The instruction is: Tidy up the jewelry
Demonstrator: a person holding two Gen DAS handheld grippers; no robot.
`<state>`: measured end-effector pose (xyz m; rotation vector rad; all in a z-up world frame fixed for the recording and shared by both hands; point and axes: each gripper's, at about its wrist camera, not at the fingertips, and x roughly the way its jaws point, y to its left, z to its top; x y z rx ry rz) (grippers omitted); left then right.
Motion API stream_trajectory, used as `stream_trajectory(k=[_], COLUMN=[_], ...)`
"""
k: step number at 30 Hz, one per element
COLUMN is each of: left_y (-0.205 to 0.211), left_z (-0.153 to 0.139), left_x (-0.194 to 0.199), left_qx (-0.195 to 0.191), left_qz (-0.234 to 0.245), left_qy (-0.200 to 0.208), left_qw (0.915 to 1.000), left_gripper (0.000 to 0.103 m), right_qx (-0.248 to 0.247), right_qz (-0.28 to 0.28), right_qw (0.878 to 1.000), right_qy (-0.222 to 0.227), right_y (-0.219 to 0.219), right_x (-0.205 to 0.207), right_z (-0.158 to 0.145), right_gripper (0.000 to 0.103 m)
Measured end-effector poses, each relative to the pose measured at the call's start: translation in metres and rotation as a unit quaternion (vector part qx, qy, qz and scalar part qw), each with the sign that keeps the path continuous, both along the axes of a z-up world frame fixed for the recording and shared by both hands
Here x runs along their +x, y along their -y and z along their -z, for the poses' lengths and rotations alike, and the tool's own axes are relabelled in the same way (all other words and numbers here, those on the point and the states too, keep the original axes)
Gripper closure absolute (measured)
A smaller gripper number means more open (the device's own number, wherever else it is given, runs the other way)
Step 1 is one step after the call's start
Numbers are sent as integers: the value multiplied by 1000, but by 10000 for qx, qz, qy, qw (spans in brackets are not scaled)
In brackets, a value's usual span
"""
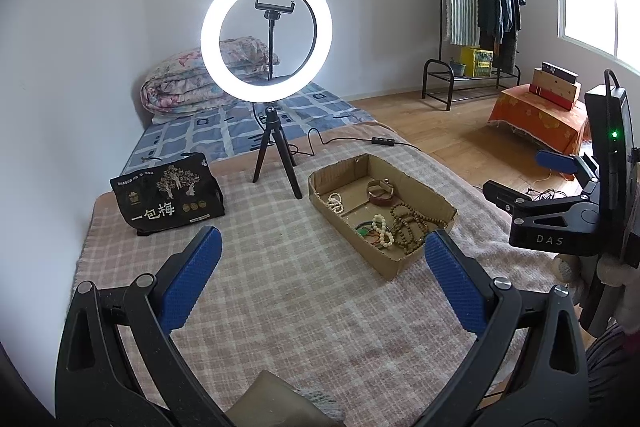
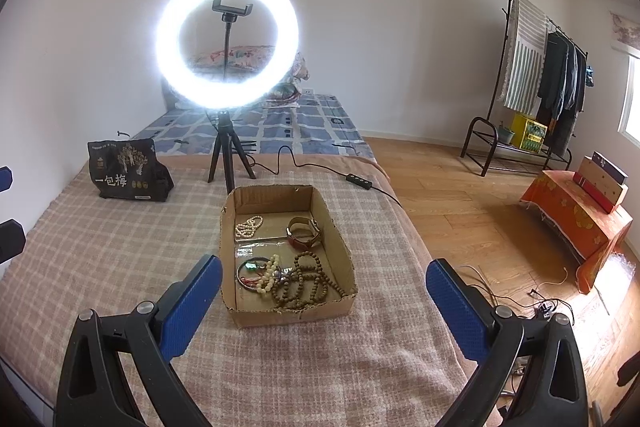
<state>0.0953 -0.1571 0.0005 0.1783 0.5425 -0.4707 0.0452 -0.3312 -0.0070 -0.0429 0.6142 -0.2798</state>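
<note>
All the jewelry sits inside the shallow cardboard tray point(image 2: 340, 251) on the plaid blanket point(image 2: 120, 247) over the bed. A white bead strand point(image 2: 248, 225) lies at the tray's far left and a brown leather watch point(image 2: 303, 233) at the far right. At the near end, the long wooden bead mala point(image 2: 304, 281) is heaped right against a cream bead bracelet point(image 2: 270, 277) and a bangle with a green charm point(image 2: 250, 269).

The left gripper point(image 1: 322, 281) and the right gripper point(image 2: 324, 297) both hover short of the tray with jaws spread wide and nothing between them.

That near pile is where things could go sideways. The mala's loops overlap the bracelet and bangle, so pinching one strand would probably drag its neighbours along, or snag the red cord that's poking out. Round beads can also squirt out from between flat pads.

The tray looks flimsy and one near corner is torn, so bumping a wall could slide it across the soft blanket. It also sits close to the bed's right edge. The ring light point(image 2: 227, 39) and its cable point(image 2: 320, 167) stand just behind, so a long reach risks clipping the tripod.

With everything already in the tray, this could be sorting still to come or a finished tidy-up.
</note>
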Motion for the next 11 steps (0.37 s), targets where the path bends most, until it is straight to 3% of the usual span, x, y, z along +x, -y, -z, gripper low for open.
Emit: stream_trajectory(k=[11], left_y=[-1], left_z=[1], left_x=[-1], left_qx=[-3], left_qz=[-16], left_qy=[125], left_qw=[9999], left_gripper=[0], right_qx=[-18], right_qz=[-58], right_qw=[10000], right_qy=[-21], right_y=[-3], right_x=[0], right_z=[1], right_gripper=[0])
